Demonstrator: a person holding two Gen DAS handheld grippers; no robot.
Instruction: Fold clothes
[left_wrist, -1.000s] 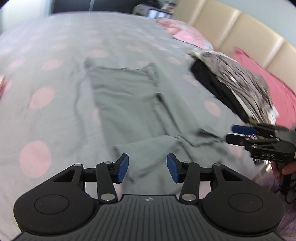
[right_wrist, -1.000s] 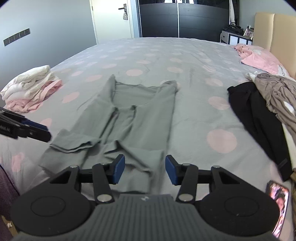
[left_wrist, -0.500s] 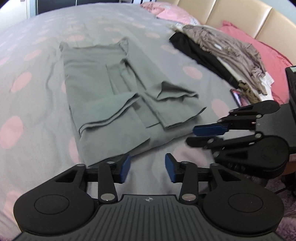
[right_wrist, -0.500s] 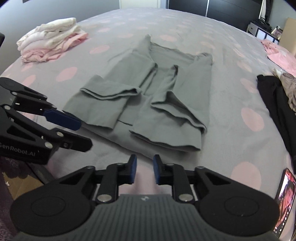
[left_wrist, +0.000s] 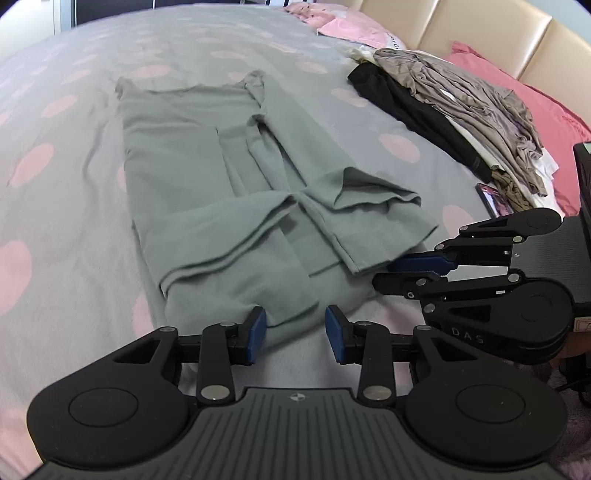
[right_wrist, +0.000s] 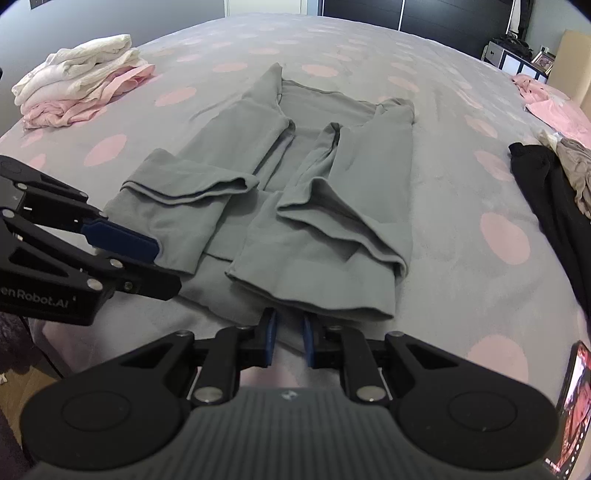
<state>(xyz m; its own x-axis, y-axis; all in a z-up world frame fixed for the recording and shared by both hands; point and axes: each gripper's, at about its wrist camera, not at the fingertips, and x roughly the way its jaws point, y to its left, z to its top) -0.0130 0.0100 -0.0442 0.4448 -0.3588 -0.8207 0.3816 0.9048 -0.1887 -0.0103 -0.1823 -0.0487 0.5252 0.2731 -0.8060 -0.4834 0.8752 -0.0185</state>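
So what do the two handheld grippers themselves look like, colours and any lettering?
Both are matte black. The left gripper and the right gripper each have two linkage fingers with silver pivot screws, blue pads at the tips, round side discs and a ribbed grey centre plate. White lettering ending "Robot.AI" shows on the left gripper's side in the right wrist view.

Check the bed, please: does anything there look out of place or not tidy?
Mostly tidy. The grey shirt lies flat with both sleeves folded inward. The odd items are a phone lying near the bed's edge with its screen lit, and a loose, crumpled pile of black and taupe clothes by the pillows, unlike the neat folded stack.
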